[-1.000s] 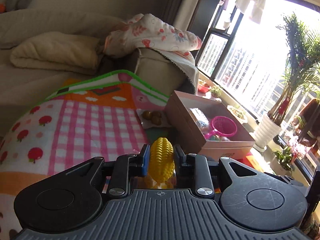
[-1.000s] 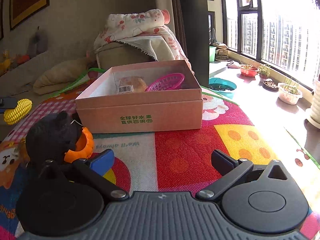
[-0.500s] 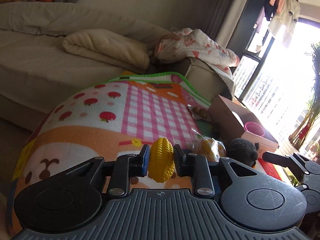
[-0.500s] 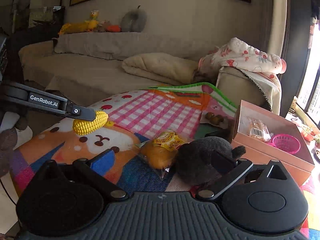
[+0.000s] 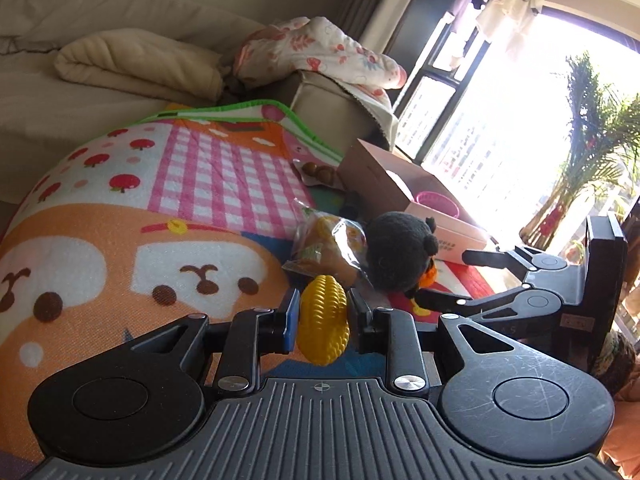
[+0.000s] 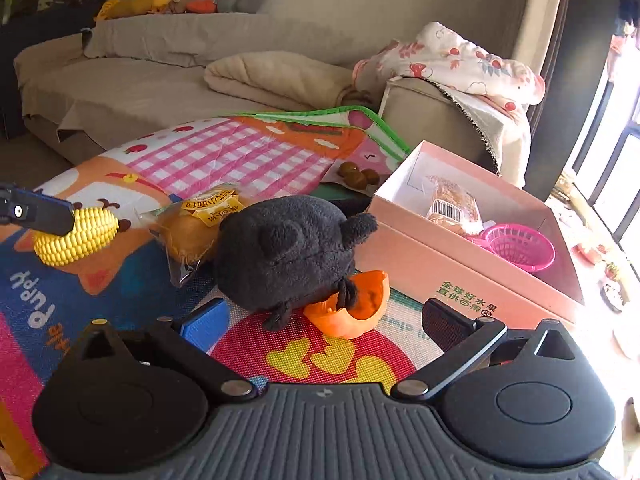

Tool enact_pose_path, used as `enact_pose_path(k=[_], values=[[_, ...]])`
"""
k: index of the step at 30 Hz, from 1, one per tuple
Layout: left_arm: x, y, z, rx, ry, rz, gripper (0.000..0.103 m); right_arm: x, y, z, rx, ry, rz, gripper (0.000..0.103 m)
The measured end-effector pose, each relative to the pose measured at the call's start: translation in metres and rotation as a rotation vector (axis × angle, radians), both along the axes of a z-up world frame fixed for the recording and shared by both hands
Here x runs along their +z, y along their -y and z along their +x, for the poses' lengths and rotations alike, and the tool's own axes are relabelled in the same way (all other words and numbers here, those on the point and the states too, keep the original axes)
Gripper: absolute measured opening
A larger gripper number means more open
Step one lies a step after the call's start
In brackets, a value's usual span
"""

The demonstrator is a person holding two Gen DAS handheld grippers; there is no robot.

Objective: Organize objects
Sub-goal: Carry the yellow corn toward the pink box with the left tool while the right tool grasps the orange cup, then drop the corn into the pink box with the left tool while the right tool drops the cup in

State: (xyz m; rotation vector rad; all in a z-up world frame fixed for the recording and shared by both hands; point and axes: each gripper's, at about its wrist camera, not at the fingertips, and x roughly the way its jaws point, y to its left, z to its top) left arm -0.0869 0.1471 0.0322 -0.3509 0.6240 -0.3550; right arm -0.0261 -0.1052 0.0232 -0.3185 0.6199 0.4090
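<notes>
Left tool [image 5: 323, 314] pinches the toy corn [image 5: 323, 321] across its middle, held above the play mat [image 5: 120, 216], well short of the pink box [image 6: 444, 264]. Right tool [image 6: 320, 322] spread wide, empty, just in front of the black plush [image 6: 284, 252]. Wrapped bun [image 6: 196, 224] touches the plush on the side away from the box; box just beyond. Judgement: keep the corn level, carry it over the plush, clear the box's near wall, release low beside the pink basket [image 6: 520, 246].
</notes>
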Motion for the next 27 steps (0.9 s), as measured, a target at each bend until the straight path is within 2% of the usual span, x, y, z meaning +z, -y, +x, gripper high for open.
enact_pose_path(k=[3, 7, 9, 13, 16, 18, 19, 20, 24, 27], values=[[-0.002, 0.008, 0.001, -0.027, -0.015, 0.005, 0.029, 0.007, 0.024, 0.008, -0.053, -0.001, 0.056, 0.096], [-0.005, 0.024, 0.010, -0.076, -0.039, -0.002, 0.029, -0.004, 0.028, 0.027, -0.155, -0.001, 0.008, 0.089], [-0.006, 0.034, 0.014, -0.091, -0.044, 0.002, 0.029, -0.009, 0.019, 0.034, -0.132, -0.027, 0.031, 0.086], [-0.008, 0.049, 0.017, -0.122, -0.061, 0.019, 0.029, -0.022, -0.005, 0.038, -0.042, -0.046, 0.030, 0.086], [-0.009, 0.049, 0.017, -0.110, -0.076, 0.040, 0.029, -0.026, -0.016, 0.040, -0.010, -0.054, 0.025, 0.084], [-0.008, 0.048, 0.015, -0.095, -0.082, 0.049, 0.029, -0.023, -0.016, 0.041, -0.013, -0.065, 0.035, 0.078], [-0.007, 0.047, 0.014, -0.091, -0.082, 0.053, 0.029, -0.023, -0.014, 0.041, -0.016, -0.068, 0.041, 0.068], [-0.006, 0.047, 0.012, -0.090, -0.081, 0.057, 0.029, -0.022, -0.011, 0.041, -0.025, -0.074, 0.042, 0.050], [-0.003, 0.058, 0.010, -0.113, -0.084, 0.084, 0.029, -0.015, 0.006, 0.026, -0.085, -0.074, 0.054, 0.051], [-0.003, 0.073, 0.009, -0.165, -0.095, 0.116, 0.029, -0.005, 0.028, -0.003, -0.108, -0.059, 0.061, 0.051]])
